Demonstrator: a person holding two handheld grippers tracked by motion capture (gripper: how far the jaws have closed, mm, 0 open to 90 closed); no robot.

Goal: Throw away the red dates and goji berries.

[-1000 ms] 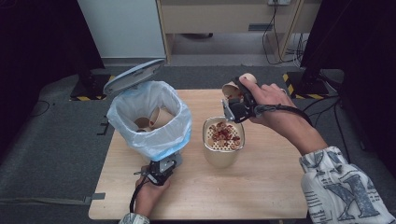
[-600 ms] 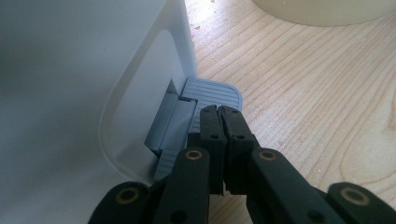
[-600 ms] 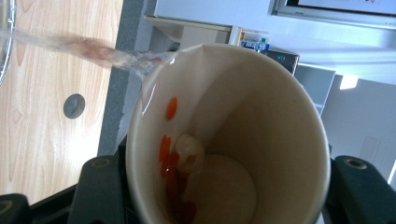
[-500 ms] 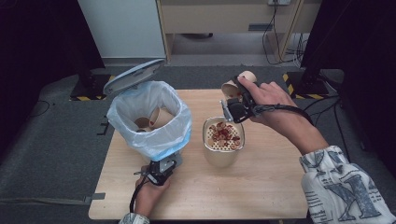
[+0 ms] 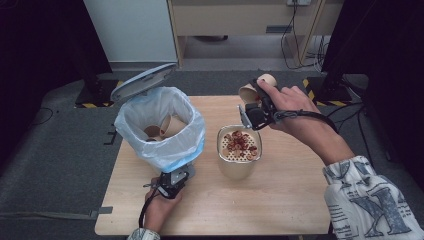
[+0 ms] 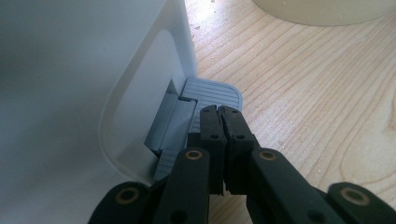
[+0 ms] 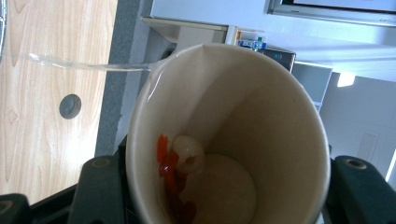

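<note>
right gripper (image 5: 248, 114) fingers clamped on paper cup (image 5: 252, 91), tipped mouth-down toward strainer pot (image 5: 239, 158) just below on the surface, residue clinging inside cup. left gripper (image 6: 219, 128) fingers pressed together on bin pedal (image 6: 212, 95), holding lid (image 5: 142, 82) up.

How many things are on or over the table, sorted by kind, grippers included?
Pedal bins: 1
Strainer tubs: 1
Paper cups, one held, two inside the bin: 3
Grippers, left and right: 2
Total: 7
</note>
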